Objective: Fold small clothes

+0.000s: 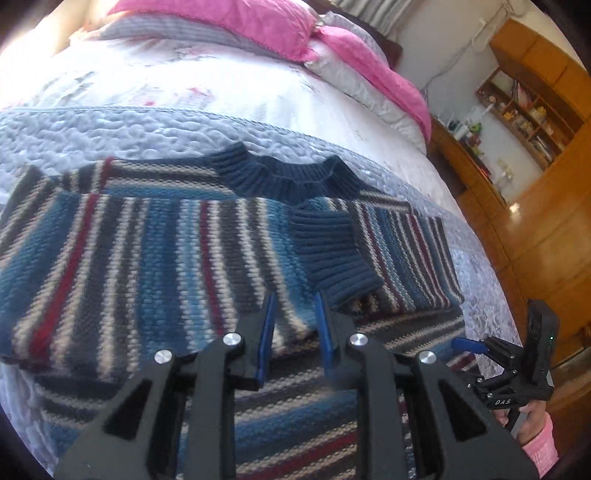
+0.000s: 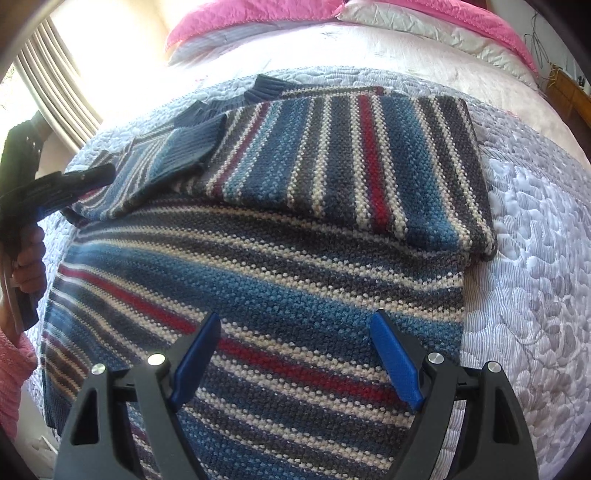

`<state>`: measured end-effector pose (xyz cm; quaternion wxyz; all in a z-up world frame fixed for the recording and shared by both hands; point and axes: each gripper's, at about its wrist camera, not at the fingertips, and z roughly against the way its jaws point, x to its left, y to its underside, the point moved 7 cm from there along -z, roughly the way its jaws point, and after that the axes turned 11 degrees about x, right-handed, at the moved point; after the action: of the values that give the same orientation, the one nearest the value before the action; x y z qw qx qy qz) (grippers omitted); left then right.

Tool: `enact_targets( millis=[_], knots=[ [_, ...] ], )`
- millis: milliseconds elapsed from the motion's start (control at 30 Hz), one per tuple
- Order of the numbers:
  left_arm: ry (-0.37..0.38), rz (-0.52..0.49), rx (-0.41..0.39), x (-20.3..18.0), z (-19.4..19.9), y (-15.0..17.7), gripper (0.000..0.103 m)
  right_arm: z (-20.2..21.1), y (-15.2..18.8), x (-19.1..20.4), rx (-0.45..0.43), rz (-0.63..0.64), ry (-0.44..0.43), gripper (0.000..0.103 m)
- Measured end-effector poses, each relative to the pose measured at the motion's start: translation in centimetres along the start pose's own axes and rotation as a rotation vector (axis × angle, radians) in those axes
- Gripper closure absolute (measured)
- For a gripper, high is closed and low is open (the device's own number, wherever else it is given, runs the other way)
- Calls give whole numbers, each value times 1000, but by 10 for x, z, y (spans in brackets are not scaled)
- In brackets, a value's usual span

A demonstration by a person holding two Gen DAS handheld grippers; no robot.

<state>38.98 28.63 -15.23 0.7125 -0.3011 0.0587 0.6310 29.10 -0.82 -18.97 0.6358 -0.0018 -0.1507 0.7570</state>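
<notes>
I hold both grippers, left and right, jaws spread and empty, over the striped blue, white and red knitted sweater mid-frame on the quilted bedspread; its unfolded hem lies nearest my right gripper.

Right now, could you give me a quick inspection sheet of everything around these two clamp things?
Surface: quilted bedspread, pale lilac, on a bed.
Job's things: striped knit sweater, both sleeves folded across the body, one ribbed cuff lying below the collar.
Clutter: pink pillows at the head of the bed.
Grippers: left gripper open, narrow gap, holding nothing; right gripper open wide over the hem.
Cables: thin wires on the wall.
Surroundings: wooden shelves, curtain.
</notes>
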Motion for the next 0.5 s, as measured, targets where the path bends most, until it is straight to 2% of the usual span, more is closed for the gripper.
enact_targets(
  millis=[133, 200, 267, 333, 367, 467, 500],
  knots=[
    [-177, 87, -37, 55, 27, -1, 76, 12, -22, 18, -23, 14, -41, 19],
    [-249, 127, -26, 80, 32, 0, 75, 15, -40, 30, -33, 29, -46, 19],
    [-289, 178, 33, 104, 23, 4, 72, 14, -60, 41, -33, 33, -54, 19],
    [-279, 224, 109, 123, 5, 11, 74, 7, -78, 50, -9, 20, -83, 20],
    [-262, 236, 116, 128, 1, 12, 73, 2, -86, 54, 7, 11, -100, 20],
    [-217, 266, 77, 126, 18, 7, 72, -13, -109, 63, 46, -2, -125, 24],
    [-208, 273, 45, 125, 29, 6, 67, -18, -115, 65, 57, -6, -131, 25]
  ],
)
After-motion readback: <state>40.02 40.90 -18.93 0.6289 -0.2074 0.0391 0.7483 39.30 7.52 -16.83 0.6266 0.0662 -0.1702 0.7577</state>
